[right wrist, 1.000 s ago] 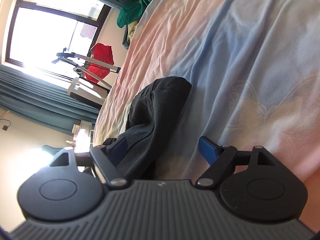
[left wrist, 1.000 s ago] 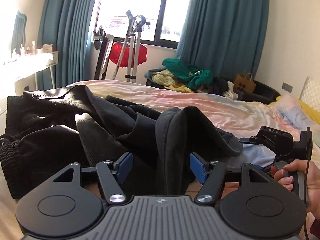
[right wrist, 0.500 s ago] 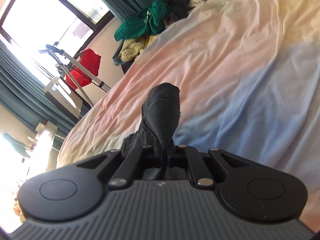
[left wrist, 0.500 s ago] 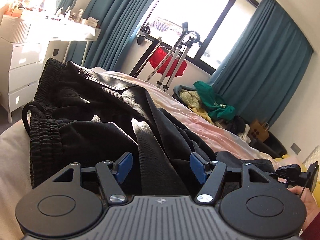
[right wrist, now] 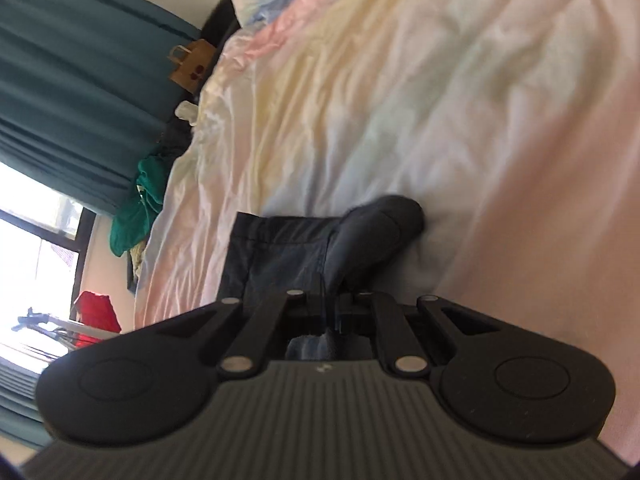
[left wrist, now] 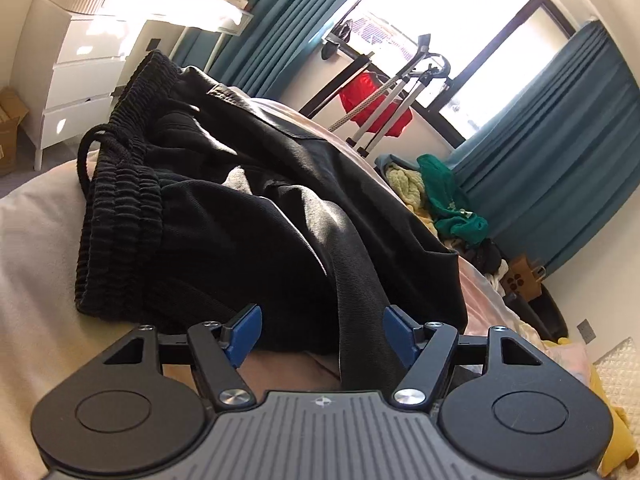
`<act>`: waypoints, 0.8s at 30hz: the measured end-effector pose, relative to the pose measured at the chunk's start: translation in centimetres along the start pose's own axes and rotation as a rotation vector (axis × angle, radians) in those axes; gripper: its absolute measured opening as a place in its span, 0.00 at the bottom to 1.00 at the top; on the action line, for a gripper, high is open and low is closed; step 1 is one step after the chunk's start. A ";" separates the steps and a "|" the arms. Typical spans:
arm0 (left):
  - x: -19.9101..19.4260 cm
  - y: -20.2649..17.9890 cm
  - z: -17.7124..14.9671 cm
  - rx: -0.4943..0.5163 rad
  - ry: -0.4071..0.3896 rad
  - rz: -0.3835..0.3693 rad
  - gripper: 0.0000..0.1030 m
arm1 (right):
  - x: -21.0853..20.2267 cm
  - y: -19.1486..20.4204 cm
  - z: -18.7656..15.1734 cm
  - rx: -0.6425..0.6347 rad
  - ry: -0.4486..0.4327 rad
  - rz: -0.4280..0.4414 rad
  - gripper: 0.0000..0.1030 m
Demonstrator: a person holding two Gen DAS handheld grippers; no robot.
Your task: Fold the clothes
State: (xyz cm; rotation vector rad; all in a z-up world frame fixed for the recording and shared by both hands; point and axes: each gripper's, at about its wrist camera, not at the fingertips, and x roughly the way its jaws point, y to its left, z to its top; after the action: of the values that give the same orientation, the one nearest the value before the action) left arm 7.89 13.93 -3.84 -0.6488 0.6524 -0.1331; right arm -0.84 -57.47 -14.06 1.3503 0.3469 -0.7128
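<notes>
Pastel bed sheet [right wrist: 420,92] carries the black trousers [left wrist: 256,208]. Your right gripper [right wrist: 330,314] is clamped on the trouser hem [right wrist: 360,240]; your left gripper [left wrist: 320,334] has just been opening, its fingers apart with a fold lying loose between them. Judged step: gathering the leg; next, close the left on that fold.

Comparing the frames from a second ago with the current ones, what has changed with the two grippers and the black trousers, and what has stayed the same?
The right gripper, open around the dark trouser-leg end a second ago, closed on it and now pulls it across the pastel bedsheet. The left gripper rolled, swinging its view toward the ribbed elastic waistband of the black trousers; its jaws have just been opening wider, a fold of fabric between them unpinched. The trousers remain crumpled on the bed.
</notes>
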 end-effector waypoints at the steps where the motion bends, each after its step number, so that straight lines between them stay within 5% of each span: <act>1: -0.2 0.7 0.0 -0.041 0.011 0.011 0.72 | 0.4 -0.1 0.0 -0.005 0.031 0.018 0.07; 6: -0.7 4.4 -0.5 -0.274 0.009 0.035 0.75 | -0.6 2.7 -0.7 -0.325 0.030 -0.010 0.07; 15: 2.1 10.4 -2.8 -0.660 -0.062 0.026 0.75 | -1.3 1.6 0.1 -0.193 0.030 0.034 0.07; 21: 3.3 11.5 -1.3 -0.670 -0.136 0.046 0.69 | -1.6 2.0 0.0 -0.203 -0.019 0.054 0.07; 24: 3.6 11.3 -0.9 -0.654 -0.133 0.112 0.43 | -1.7 2.4 0.1 -0.227 -0.049 0.062 0.07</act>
State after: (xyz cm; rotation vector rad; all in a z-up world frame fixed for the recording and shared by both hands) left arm 9.27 21.35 -13.06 -1.2350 0.6000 0.2382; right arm -0.57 -56.97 -11.23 1.1223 0.3345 -0.6335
